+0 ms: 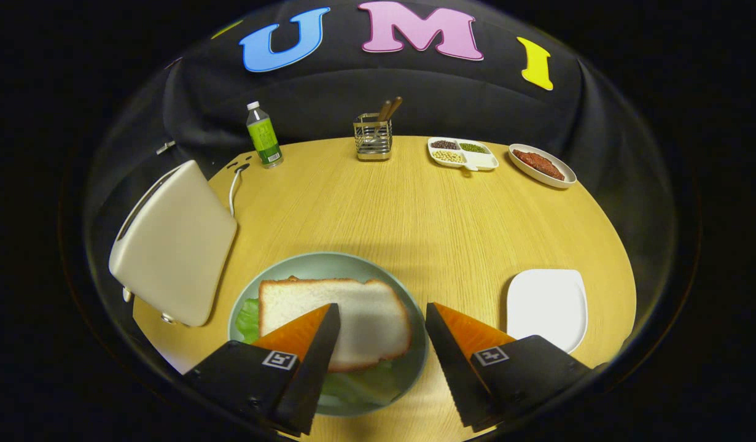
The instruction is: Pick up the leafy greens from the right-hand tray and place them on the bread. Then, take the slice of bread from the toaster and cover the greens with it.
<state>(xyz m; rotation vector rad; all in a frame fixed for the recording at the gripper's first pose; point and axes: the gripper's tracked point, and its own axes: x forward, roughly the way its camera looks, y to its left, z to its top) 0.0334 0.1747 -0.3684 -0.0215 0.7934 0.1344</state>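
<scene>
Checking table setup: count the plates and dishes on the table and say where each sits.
4. Green plate under the bread slice, partly between the open gripper fingers; white square plate beside it; divided dish and oval dish at the far edge.

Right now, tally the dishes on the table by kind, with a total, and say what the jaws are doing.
Round green plate holding the bread slice over leafy greens: 1
White square tray: 1
Divided dish of beans: 1
Oval dish of red food: 1
Total: 4
Gripper: jaws open above the plate, holding nothing.
</scene>
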